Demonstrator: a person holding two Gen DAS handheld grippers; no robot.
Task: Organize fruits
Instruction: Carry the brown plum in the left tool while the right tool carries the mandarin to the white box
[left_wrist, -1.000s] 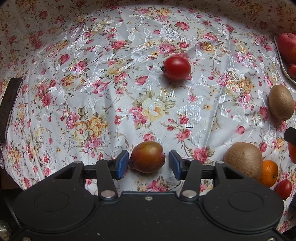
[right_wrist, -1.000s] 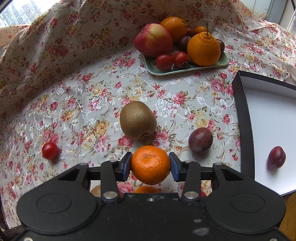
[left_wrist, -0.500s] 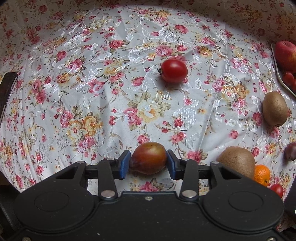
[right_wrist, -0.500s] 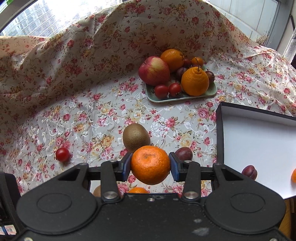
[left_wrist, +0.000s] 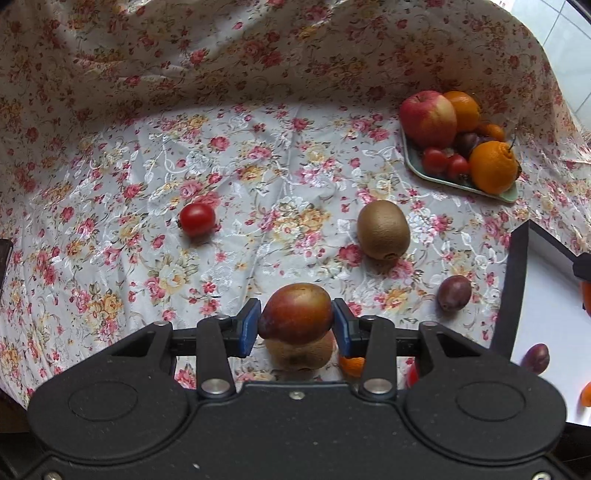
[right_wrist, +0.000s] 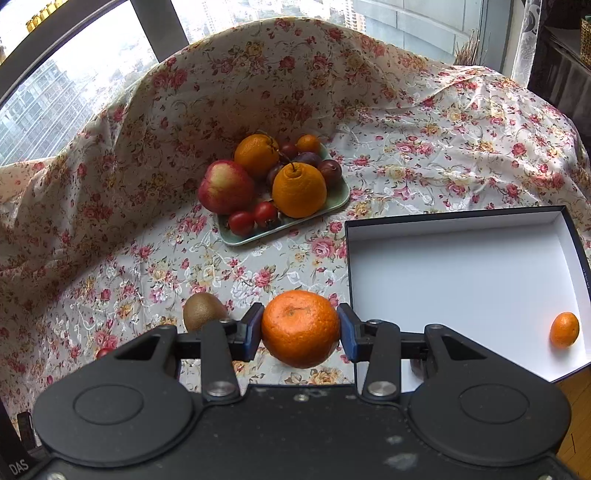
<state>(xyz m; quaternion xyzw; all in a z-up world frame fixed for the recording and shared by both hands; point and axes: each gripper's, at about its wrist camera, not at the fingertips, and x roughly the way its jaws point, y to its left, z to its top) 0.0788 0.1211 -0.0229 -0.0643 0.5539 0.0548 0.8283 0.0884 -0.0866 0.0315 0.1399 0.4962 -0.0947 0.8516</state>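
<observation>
My left gripper (left_wrist: 295, 325) is shut on a reddish-brown plum (left_wrist: 297, 313) and holds it above the floral cloth, over a kiwi (left_wrist: 299, 352). My right gripper (right_wrist: 300, 330) is shut on a mandarin (right_wrist: 300, 328), held in the air just left of a white box with dark walls (right_wrist: 461, 280). A small mandarin (right_wrist: 564, 329) lies in that box. In the left wrist view the box (left_wrist: 517, 280) shows at the right with a dark plum (left_wrist: 535, 358) in it.
On the cloth lie a cherry tomato (left_wrist: 197, 219), a kiwi (left_wrist: 383, 229) and a dark plum (left_wrist: 454, 292). A green tray (right_wrist: 340, 199) at the back holds an apple (right_wrist: 225, 186), oranges, plums and tomatoes. The cloth rises behind.
My left gripper closed on the plum, lifted it and swung right. My right gripper rose with the mandarin and moved toward the white box.
</observation>
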